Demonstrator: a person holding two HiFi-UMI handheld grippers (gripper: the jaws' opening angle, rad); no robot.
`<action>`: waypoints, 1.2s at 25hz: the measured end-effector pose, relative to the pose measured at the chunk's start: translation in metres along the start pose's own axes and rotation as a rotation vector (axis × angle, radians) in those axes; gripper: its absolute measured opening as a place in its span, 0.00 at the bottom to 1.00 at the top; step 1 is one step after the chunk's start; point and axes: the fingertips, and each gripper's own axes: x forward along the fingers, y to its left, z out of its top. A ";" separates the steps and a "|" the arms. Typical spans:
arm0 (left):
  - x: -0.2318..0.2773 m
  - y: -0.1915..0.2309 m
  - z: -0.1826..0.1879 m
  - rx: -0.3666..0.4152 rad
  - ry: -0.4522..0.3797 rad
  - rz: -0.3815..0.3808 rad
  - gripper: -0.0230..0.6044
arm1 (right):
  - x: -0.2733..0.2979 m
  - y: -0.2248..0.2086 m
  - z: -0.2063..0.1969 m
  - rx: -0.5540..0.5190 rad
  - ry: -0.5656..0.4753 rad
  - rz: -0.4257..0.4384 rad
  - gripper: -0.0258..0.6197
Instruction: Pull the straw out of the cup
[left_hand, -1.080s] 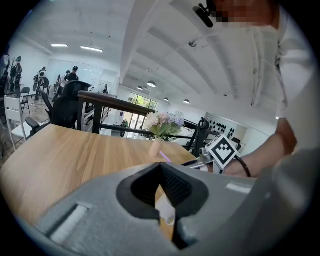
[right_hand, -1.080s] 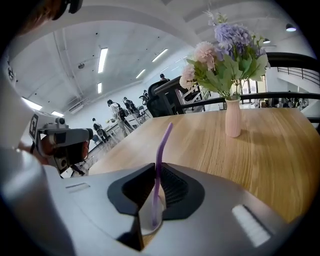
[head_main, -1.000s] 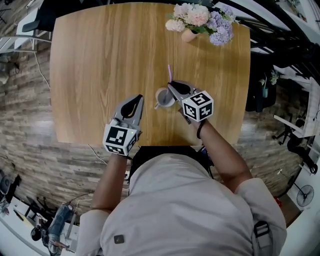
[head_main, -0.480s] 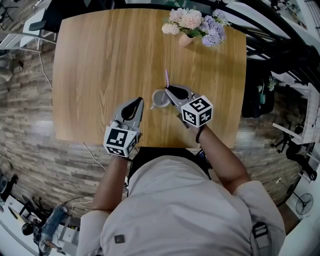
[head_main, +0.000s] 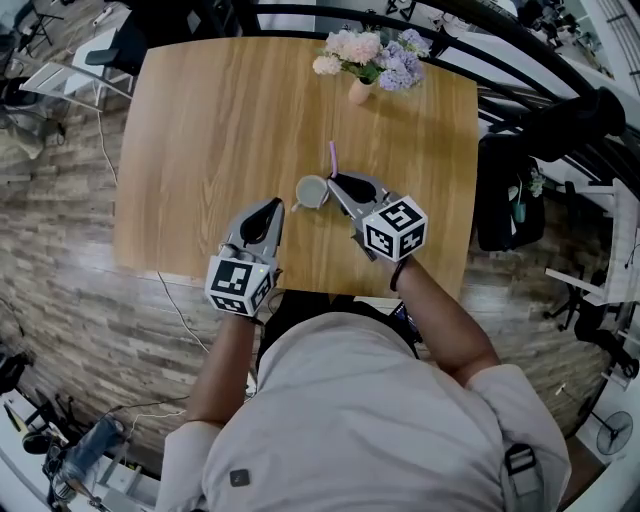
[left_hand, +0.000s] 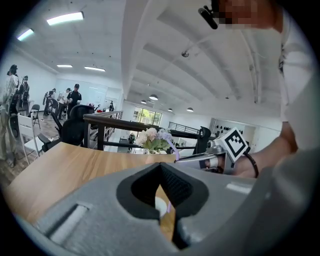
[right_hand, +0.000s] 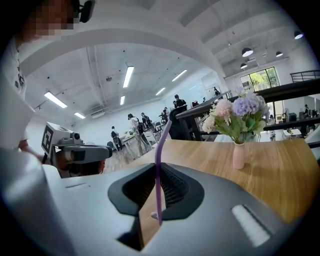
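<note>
Our left gripper (head_main: 278, 203) hovers over the near part of the table (head_main: 210, 120). It points away from us toward the far edge, and its marker cube (head_main: 238, 283) sits back at our wrist. In the left gripper view its jaws meet at the tips with nothing between them (left_hand: 160, 165). Through the opening behind the tips we see bare wood and a sliver of the pale cup (left_hand: 161, 204).

In the head view the cup (head_main: 311, 190) stands upright on the wood, ahead of the left gripper and a little to its right, and apart from it. Its handle sticks out on its left side.

Just right of the cup is the purple straw (head_main: 333, 157), standing roughly upright and held up off the table. The tips of our right gripper (head_main: 336, 181) reach in just beside the cup's right rim, with the straw rising from them. The right gripper view shows the jaws closed on the straw (right_hand: 158, 150), pinching it near its lower part (right_hand: 157, 169). A short length hangs below the pinch and ends over bare wood, so as far as we can see the straw is out of the cup. The upper part bends slightly near the top. The right cube (head_main: 396, 228) is nearest us.

A small vase of flowers (head_main: 362, 58) stands at the table's far edge, well apart from the cup.
</note>
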 end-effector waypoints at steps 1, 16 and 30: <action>-0.005 -0.006 0.002 0.004 -0.010 0.008 0.04 | -0.008 0.004 0.004 -0.008 -0.014 0.003 0.10; -0.064 -0.076 0.060 0.100 -0.174 0.106 0.04 | -0.111 0.059 0.069 -0.140 -0.183 0.068 0.10; -0.125 -0.155 0.054 0.105 -0.216 0.198 0.04 | -0.204 0.119 0.070 -0.246 -0.230 0.213 0.10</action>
